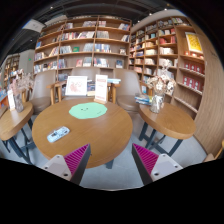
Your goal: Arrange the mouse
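Note:
A round wooden table [95, 135] stands just ahead of my fingers. A small pale mouse [58, 133] lies on its left part, ahead of the left finger. A green mouse mat [88, 110] lies on the far middle of the table, apart from the mouse. My gripper [112, 165] is open and empty, held short of the table's near edge. Its pink pads [76, 157] stand wide apart with only the table edge and floor between them.
Two white upright signs [77, 87] stand at the table's far edge. Chairs [128, 88] sit behind the table. A second round table [172, 118] with objects is at the right, and another [12, 118] at the left. Bookshelves [95, 42] line the back walls.

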Available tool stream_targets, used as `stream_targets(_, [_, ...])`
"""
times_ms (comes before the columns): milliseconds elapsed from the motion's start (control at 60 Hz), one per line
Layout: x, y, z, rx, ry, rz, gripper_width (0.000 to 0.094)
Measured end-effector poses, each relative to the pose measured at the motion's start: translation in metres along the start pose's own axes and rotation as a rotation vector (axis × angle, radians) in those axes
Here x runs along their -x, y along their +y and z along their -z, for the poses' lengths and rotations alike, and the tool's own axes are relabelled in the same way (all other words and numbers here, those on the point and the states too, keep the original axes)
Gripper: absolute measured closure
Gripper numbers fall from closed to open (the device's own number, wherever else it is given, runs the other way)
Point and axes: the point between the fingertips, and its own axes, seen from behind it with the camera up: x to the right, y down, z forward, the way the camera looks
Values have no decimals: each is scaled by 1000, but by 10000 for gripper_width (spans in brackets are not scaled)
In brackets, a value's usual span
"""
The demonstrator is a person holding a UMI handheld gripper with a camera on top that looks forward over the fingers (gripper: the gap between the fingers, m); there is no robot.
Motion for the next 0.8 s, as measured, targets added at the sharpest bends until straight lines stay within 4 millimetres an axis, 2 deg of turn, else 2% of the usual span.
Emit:
stream_targets(117, [14, 6, -2, 14, -31, -3, 81])
stream_targets(250, [48, 18, -6, 33, -58, 18, 81])
stream_targets(417, [100, 27, -6, 54, -114, 30, 83])
stream_targets(683, [197, 38, 1, 65, -226, 91, 79])
stream_targets(800, [227, 37, 2, 55, -256, 94, 78])
